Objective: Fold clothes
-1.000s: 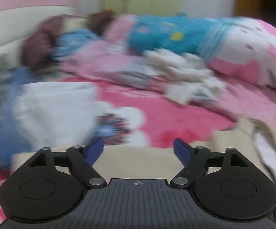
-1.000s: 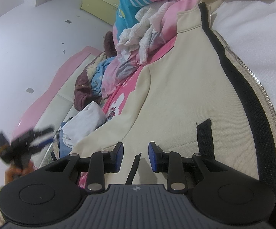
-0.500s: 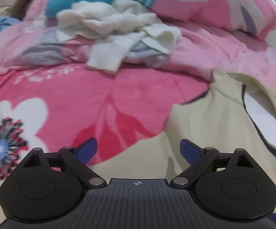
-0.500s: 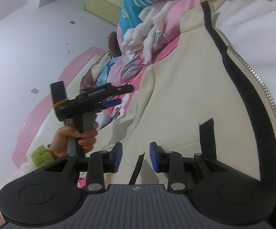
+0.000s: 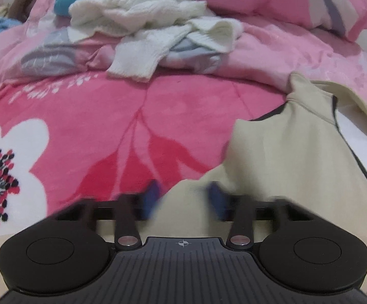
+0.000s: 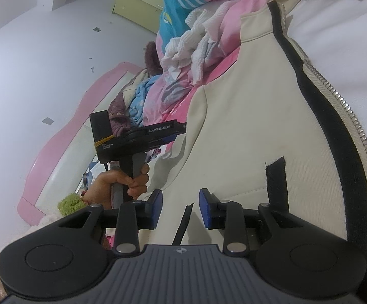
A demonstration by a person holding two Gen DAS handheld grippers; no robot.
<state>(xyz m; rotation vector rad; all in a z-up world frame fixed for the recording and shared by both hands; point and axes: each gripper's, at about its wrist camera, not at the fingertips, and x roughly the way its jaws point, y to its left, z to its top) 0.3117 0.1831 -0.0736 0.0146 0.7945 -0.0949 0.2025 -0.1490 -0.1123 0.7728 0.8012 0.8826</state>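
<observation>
Across the lower right of the left wrist view lies the cream jacket (image 5: 284,157), smooth cotton with black trim, spread flat on a pink floral quilt (image 5: 137,126). The left gripper (image 5: 183,197) sits at the jacket's edge, its blue pads blurred, seemingly apart with cloth between them. In the right wrist view the right gripper (image 6: 180,209) is spread over a thin black cord, a metal zipper (image 6: 345,106) running upper right. A ribbed white knit (image 5: 153,27) is heaped upper centre
</observation>
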